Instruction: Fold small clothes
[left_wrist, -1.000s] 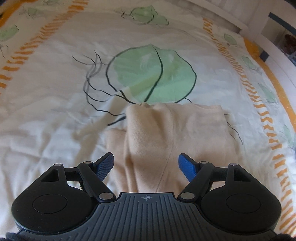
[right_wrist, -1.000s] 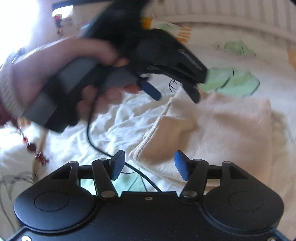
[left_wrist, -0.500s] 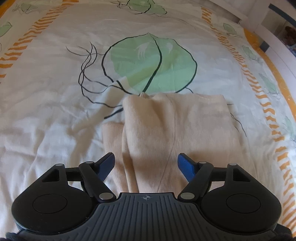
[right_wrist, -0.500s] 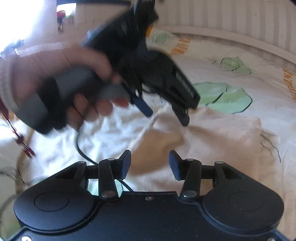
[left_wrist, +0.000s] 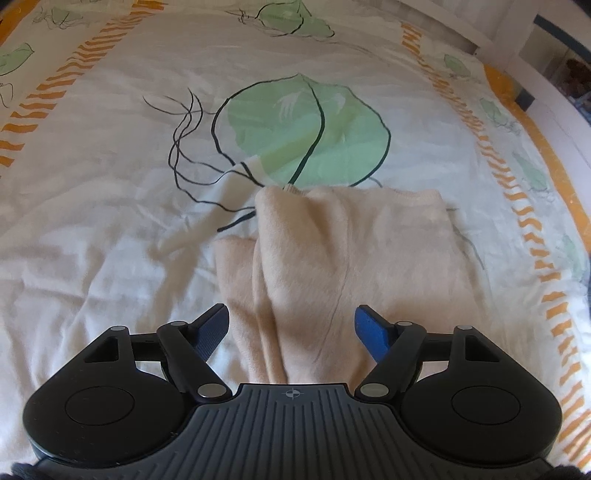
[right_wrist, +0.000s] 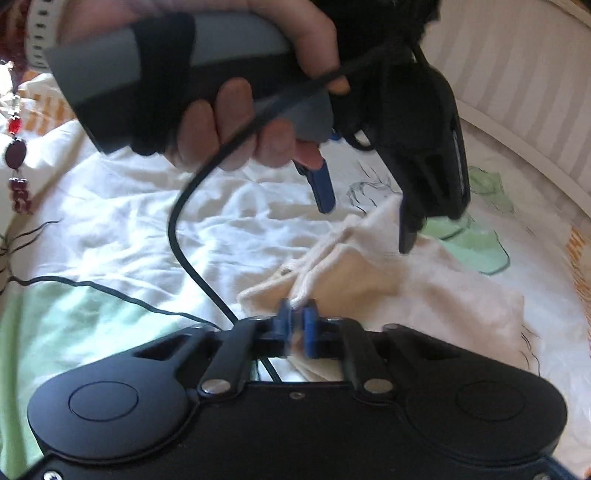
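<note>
Right gripper (right_wrist: 296, 320) closed onto garment (right_wrist: 388, 288) edge

A white bedsheet (left_wrist: 110, 229) with a big green leaf print (left_wrist: 306, 133) at 12 o'clock and orange dashed borders (left_wrist: 517, 206) at 3 o'clock covers the bed, and a black cable (right_wrist: 192, 236) crosses it.

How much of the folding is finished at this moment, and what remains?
Partly done: the cream garment lies on the bedsheet with one side already folded over. In hand: the right tool is shut on a corner of the cloth, while the left tool hangs open above it, gripping nothing. Left: probably bringing the pinched corner across and flattening the folded piece.
</note>
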